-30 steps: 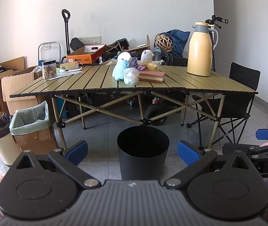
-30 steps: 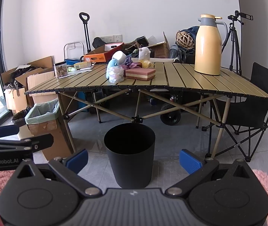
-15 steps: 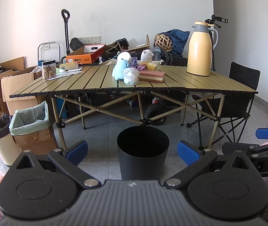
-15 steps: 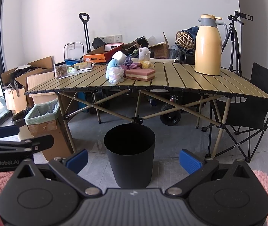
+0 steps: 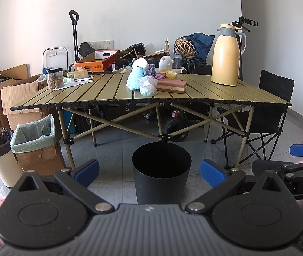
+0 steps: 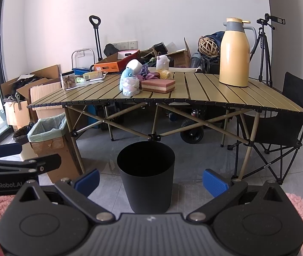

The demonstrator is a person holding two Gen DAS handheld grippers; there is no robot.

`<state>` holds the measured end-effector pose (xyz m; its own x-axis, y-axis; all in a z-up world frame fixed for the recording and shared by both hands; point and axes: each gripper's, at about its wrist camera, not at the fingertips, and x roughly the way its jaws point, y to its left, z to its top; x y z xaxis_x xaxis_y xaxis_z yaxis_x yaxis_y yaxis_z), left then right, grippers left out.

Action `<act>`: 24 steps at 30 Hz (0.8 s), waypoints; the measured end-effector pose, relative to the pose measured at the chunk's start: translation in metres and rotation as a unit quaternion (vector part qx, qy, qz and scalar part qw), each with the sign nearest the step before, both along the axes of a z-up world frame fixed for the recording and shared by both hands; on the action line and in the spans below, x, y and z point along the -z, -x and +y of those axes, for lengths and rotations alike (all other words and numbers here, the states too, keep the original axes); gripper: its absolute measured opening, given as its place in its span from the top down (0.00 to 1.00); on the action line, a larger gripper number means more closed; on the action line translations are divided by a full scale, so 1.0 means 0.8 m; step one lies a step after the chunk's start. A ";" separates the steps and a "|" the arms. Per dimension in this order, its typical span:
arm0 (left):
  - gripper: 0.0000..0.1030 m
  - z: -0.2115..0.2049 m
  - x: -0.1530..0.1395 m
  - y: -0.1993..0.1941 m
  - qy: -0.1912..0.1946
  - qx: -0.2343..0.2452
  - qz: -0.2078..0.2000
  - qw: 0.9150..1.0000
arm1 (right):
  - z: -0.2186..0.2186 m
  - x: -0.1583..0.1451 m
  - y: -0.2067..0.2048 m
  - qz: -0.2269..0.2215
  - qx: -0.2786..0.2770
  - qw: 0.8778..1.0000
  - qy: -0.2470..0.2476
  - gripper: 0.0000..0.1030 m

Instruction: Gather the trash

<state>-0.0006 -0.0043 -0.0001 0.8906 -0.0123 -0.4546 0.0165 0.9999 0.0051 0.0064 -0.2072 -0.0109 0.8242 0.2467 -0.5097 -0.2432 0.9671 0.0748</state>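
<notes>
Cluttered room, folding table (image 5: 113, 91) well beyond the jaws. Black bin (image 5: 161, 171) on the floor straight ahead between the pads. Crumpled plastic bag (image 5: 148, 86) near the table's front edge. Left gripper (image 5: 149, 172), right gripper (image 6: 150, 181): both spread, empty. Best raised level toward the bag. Nothing shifted since earlier.

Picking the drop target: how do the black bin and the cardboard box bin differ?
The black bin is round, unlined and stands in front of the table; the cardboard box bin is square, lined with a pale green bag and sits by the table's left leg. Both stand upright and open on the floor.
</notes>
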 end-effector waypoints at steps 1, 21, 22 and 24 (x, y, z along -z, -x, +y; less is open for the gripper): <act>0.00 0.000 0.000 0.000 0.000 0.000 0.000 1.000 | 0.000 0.000 0.000 0.000 0.000 1.000 0.000 0.00; 0.00 -0.002 0.000 0.000 -0.001 0.000 0.000 1.000 | 0.000 0.001 0.001 -0.003 0.001 1.000 0.000 0.00; 0.00 -0.002 0.000 0.000 -0.001 0.000 0.001 1.000 | 0.000 0.001 0.001 -0.003 0.001 1.000 0.001 0.00; 0.00 -0.002 0.001 0.000 -0.001 0.000 0.000 1.000 | 0.000 0.001 0.001 -0.003 0.001 1.000 0.000 0.00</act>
